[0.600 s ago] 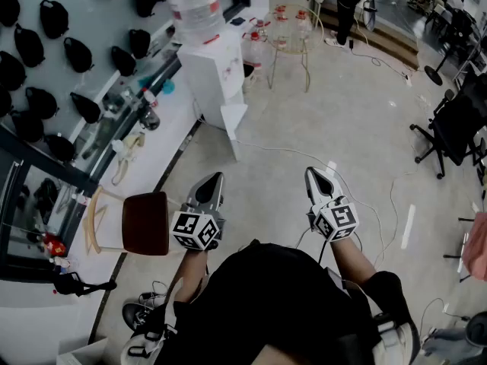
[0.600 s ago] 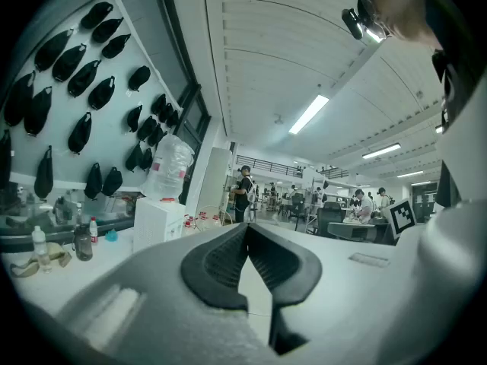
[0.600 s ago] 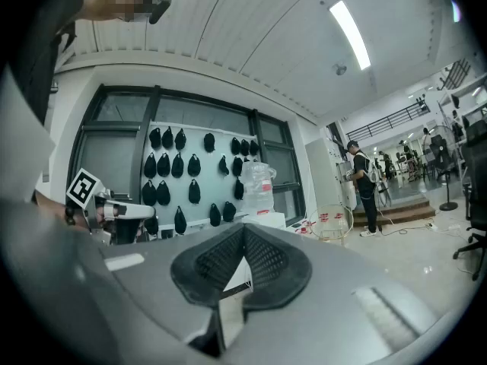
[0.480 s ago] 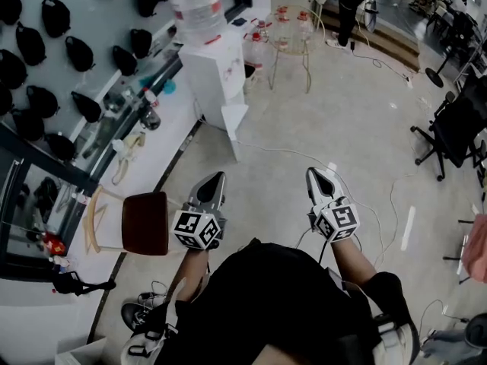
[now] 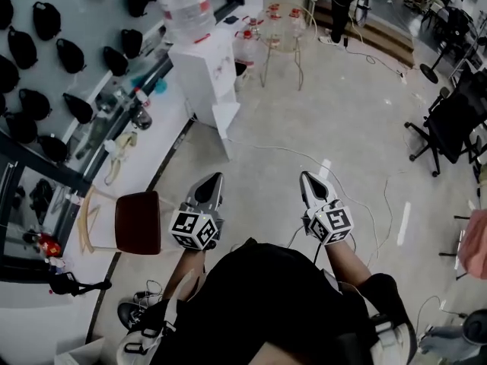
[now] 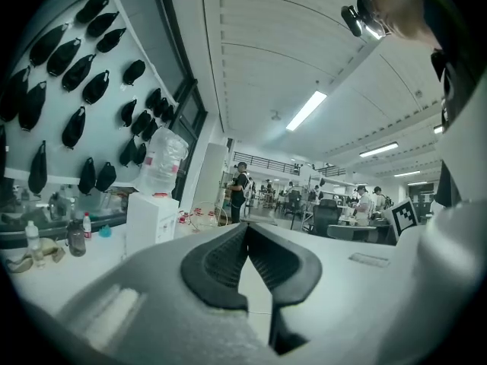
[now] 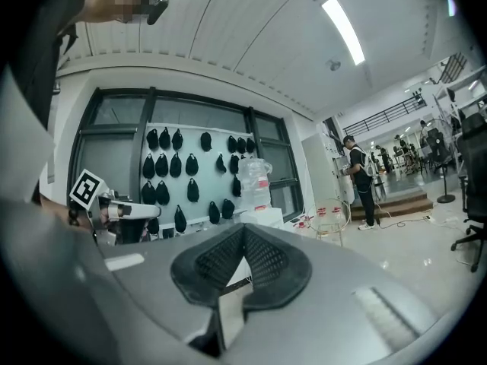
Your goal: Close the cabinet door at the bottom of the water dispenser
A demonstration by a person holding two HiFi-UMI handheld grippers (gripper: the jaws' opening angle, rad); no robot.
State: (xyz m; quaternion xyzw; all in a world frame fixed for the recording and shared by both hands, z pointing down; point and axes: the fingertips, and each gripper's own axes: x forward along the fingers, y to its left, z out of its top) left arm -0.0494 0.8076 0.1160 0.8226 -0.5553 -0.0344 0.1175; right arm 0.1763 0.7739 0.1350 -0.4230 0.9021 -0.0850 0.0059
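Approach step: the water dispenser (image 5: 204, 71) stands well ahead, its bottom cabinet door (image 5: 228, 119) hanging open. Both left gripper (image 5: 214, 179) and right gripper (image 5: 306, 178) held level, fingers closed together, empty. Next: walk up, push door shut

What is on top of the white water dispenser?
A big clear water bottle with a pink label sits on the water dispenser. The bottle's mouth cannot be seen from here.

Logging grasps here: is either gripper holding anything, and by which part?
Nothing is held. The left gripper and the right gripper both have jaws shut together, empty, short of the white water dispenser.
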